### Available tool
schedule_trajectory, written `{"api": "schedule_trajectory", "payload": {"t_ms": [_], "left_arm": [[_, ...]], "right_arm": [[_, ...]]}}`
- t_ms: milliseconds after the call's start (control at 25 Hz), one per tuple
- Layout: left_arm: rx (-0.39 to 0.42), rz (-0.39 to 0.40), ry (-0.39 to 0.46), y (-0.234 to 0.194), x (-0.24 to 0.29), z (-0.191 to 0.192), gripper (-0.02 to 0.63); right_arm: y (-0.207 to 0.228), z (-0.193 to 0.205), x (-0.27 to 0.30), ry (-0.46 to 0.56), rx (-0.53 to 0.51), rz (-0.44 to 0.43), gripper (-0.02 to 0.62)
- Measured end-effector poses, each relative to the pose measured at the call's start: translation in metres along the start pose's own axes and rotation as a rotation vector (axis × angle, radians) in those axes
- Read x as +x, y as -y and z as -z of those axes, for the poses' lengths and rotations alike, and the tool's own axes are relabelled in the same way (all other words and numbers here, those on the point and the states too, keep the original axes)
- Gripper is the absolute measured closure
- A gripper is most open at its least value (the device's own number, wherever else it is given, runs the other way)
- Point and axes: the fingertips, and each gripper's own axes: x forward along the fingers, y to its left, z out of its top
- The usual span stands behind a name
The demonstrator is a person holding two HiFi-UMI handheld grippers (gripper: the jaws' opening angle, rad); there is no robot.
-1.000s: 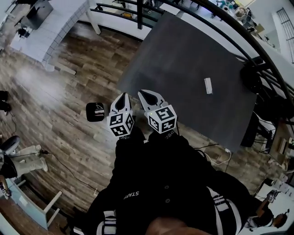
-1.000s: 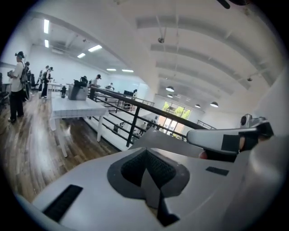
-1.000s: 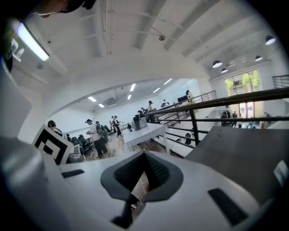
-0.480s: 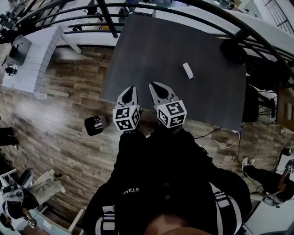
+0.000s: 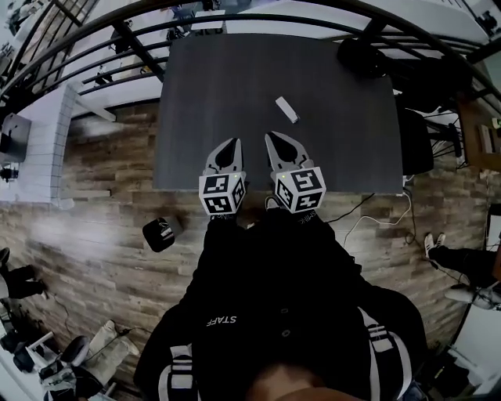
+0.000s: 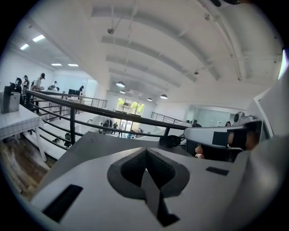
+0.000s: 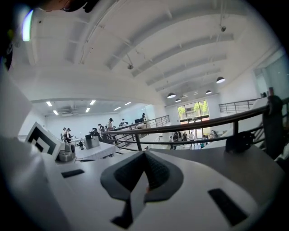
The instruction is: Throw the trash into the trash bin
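Observation:
A small white piece of trash [image 5: 286,110] lies on the dark grey table [image 5: 235,86], a little beyond my grippers and nearer the right one. The black trash bin [image 5: 160,233] stands on the wooden floor, to the left of and behind the grippers. My left gripper [image 5: 232,145] and right gripper [image 5: 275,139] hover side by side over the table's near edge, pointing at the table. Both are shut with nothing in them. In the left gripper view, the left gripper [image 6: 145,157] shows its pads pressed together. The right gripper [image 7: 144,155] looks the same in its own view.
A black railing [image 5: 258,9] runs behind the table. A dark round object [image 5: 362,56] sits at the table's far right corner, with a dark chair [image 5: 416,141] at its right side. Cables [image 5: 376,210] trail on the floor. White counters [image 5: 35,149] stand at the left.
Both grippers have swung from over the floor to the table's near edge. The table and the white trash now lie straight ahead and closer. The bin has fallen behind to the left.

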Motion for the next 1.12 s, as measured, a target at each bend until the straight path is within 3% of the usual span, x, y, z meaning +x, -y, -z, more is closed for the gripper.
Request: {"api": "schedule_trajectory", "payload": {"t_ms": [560, 1120], "left_arm": [[0.121, 0.163, 0.017, 0.081, 0.047, -0.023, 0.606], [0.188, 0.194, 0.059, 0.104, 0.071, -0.043, 0.606]], "right_arm": [[0.092, -0.026, -0.055, 0.102, 0.018, 0.228, 0.580], [0.118, -0.046, -0.057, 0.166, 0.017, 0.242, 0.580]]}}
